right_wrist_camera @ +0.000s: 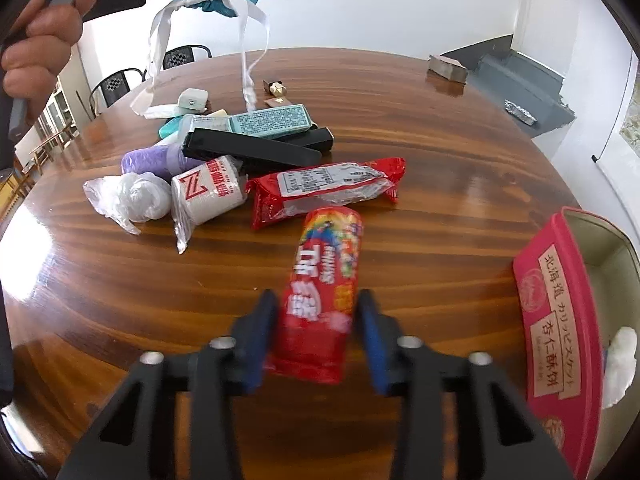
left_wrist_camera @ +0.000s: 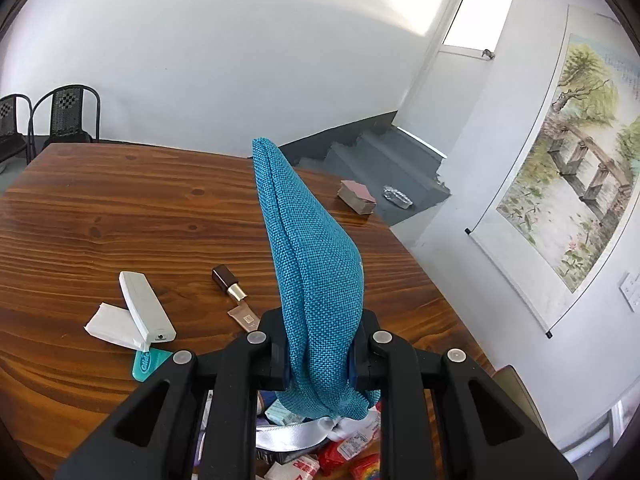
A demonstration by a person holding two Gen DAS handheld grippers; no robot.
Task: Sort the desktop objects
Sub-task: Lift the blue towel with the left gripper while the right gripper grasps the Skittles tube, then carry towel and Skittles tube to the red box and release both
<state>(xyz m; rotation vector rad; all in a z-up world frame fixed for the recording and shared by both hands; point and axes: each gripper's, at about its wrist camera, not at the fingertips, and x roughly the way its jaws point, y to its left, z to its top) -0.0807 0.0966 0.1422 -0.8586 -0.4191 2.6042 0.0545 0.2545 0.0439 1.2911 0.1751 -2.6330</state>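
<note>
Wooden table (right_wrist_camera: 440, 184), red tin (right_wrist_camera: 556, 320) lettered 杏仁酥饼, "N" roll (right_wrist_camera: 208, 192)

A candy tube (right_wrist_camera: 326, 276) is lying on the tabletop (right_wrist_camera: 440, 184) between the right gripper's fingers (right_wrist_camera: 258, 332). Behind it a snack packet (right_wrist_camera: 324, 188) is lying crosswise, with a paper roll (right_wrist_camera: 208, 192) and a crumpled bag (right_wrist_camera: 128, 198) to its left. A tin box (right_wrist_camera: 560, 320) is sitting at the right. A cloth pouch (left_wrist_camera: 316, 280) is hanging above the far pile.
</note>
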